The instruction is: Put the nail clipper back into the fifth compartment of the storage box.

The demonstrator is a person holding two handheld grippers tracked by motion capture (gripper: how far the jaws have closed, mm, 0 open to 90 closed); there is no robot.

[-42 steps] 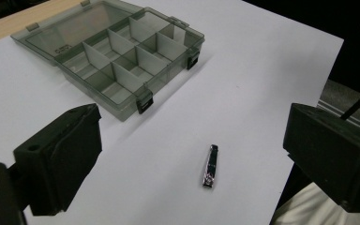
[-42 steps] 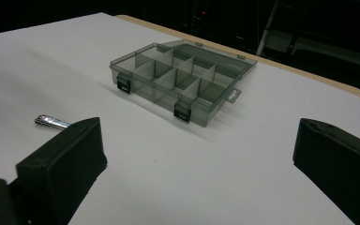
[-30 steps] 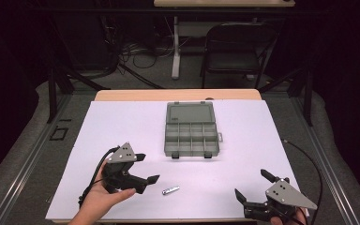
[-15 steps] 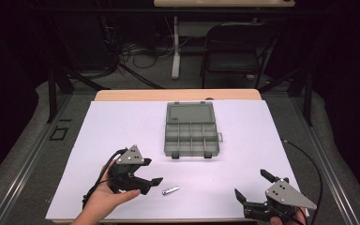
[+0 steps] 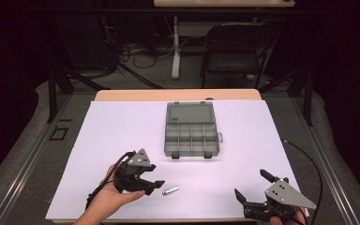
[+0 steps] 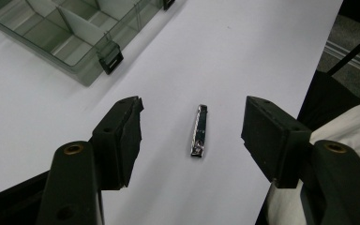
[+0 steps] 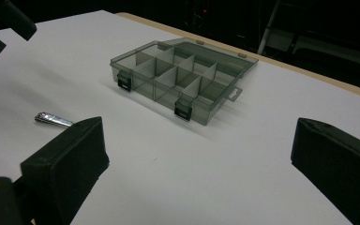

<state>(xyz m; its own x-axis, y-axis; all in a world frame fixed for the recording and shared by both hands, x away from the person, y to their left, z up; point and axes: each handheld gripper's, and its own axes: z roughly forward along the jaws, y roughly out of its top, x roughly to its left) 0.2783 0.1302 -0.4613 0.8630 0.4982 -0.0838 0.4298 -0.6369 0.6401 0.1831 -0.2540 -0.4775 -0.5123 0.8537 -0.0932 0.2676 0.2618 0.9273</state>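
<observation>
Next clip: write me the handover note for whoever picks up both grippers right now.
Left gripper: open, empty, jaws either side of the nail clipper, not touching it.
Right gripper: open, empty, near the table's front edge.
Nail clipper lies flat on the white table, in front of the organizer box.
Box: lid open, the compartments in sight look empty.
Done: nothing placed.
Left, likely: grip the clipper, put it in a compartment.

High view: above your side, facing forward and down over the whole tabletop (image 5: 122, 122). Both gripper views sit low and close; each shares the compartment box (image 7: 183, 79) and nail clipper (image 6: 199, 130).
</observation>
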